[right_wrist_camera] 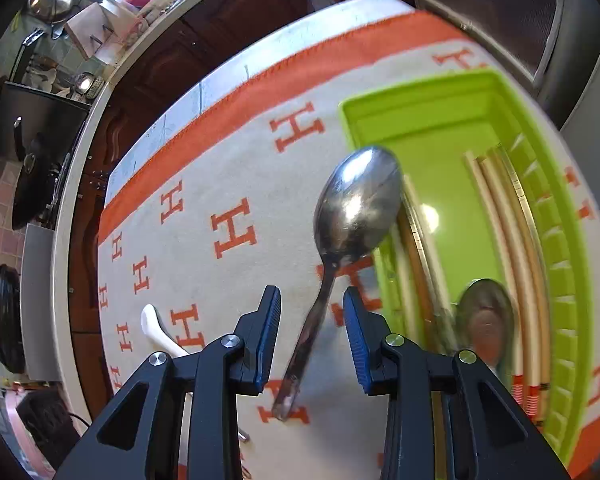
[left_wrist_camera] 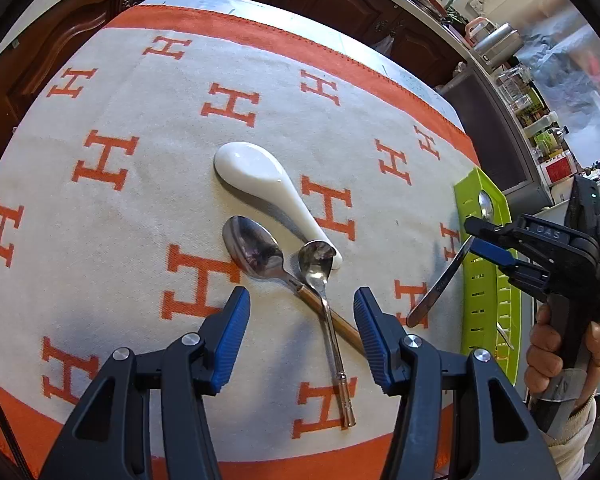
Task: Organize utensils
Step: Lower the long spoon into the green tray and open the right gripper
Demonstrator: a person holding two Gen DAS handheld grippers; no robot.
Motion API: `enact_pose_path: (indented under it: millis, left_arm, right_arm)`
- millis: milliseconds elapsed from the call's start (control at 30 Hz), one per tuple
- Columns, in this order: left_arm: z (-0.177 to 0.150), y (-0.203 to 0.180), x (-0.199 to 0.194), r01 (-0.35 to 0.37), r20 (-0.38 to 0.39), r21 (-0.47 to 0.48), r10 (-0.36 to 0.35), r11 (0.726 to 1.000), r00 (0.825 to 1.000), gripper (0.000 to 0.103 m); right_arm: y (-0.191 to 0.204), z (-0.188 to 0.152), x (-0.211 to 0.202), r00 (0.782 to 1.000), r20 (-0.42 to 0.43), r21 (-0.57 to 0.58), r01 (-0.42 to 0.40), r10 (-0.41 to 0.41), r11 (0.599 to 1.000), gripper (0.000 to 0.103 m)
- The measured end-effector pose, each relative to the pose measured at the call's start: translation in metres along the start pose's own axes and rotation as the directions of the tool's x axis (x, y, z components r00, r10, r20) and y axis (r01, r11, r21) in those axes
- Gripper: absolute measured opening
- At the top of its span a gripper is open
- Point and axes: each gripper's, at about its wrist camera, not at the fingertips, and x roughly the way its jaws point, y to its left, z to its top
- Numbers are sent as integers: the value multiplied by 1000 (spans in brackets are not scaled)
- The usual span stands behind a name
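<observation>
Right wrist view: your right gripper (right_wrist_camera: 312, 340) jaws stand parted, steel spoon (right_wrist_camera: 356, 208) dropping free toward the green tray (right_wrist_camera: 572, 208) at three o'clock; left gripper (left_wrist_camera: 302, 340) jaws half open, empty.

Lime-green tray (right_wrist_camera: 572, 264); orange-H cloth (left_wrist_camera: 140, 208); white spoon (left_wrist_camera: 260, 184).

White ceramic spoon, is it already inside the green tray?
No, the white ceramic spoon lies on the cloth, apart from the green tray.

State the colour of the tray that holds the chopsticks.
Lime green tray; it shows best in the right wrist view.
</observation>
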Motion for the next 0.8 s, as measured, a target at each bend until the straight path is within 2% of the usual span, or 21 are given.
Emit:
enact_pose_path:
  millis: [133, 167, 233, 433, 600, 800]
  left_arm:
    - [0, 5, 1, 1, -2, -16, -1, 1000, 1000, 53]
    - [-1, 6, 0, 1, -2, -18, -1, 1000, 1000, 53]
    - [-1, 6, 0, 1, -2, -18, -1, 1000, 1000, 53]
    - [-3, 6, -1, -1, -4, -16, 0, 1000, 1000, 53]
    - [-4, 4, -4, -6, 2, -10, 6, 1000, 1000, 53]
    - [-3, -2, -4, -14, 2, 0, 14, 1000, 1000, 53]
  right_arm:
    - [5, 1, 15, 998, 36, -19, 52, -51, 998, 30]
    - [7, 1, 17, 997, 42, -18, 60, -59, 998, 23]
    - [6, 0, 21, 997, 44, -4, 61, -60, 998, 11]
    - [-8, -5, 14, 996, 92, 22, 10, -12, 1000, 3]
    - [-22, -11, -20, 990, 118, 20, -77, 74, 997, 2]
    - [-39, -7, -77, 984, 126, -2, -123, 123, 992, 2]
